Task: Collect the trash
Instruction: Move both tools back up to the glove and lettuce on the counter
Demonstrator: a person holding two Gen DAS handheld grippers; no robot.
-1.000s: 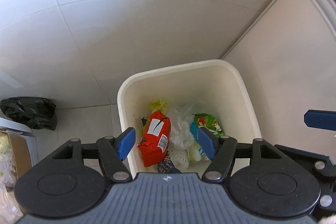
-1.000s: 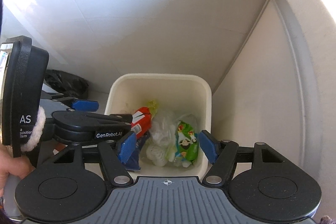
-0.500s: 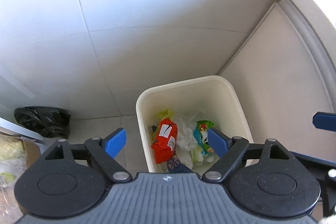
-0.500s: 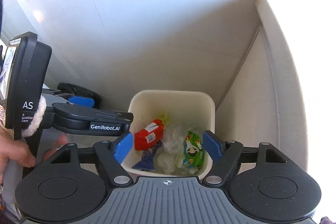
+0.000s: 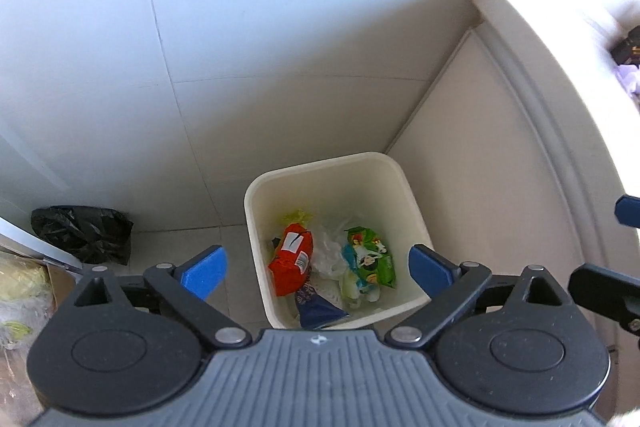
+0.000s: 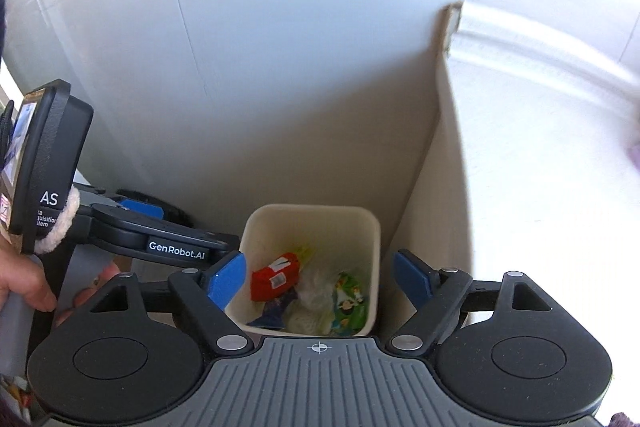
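Left wrist view: claw body hides bin's (image 5: 326,163) near rim.

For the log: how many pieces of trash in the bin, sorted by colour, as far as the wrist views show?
Inside the cream bin:
Red wrapper: 1
Green wrapper: 1
Dark blue wrapper: 1
Yellow scrap: 1
White plastic and tissue: a crumpled clump, counted as 1; the separate pieces cannot be told apart
Total: 5 at least
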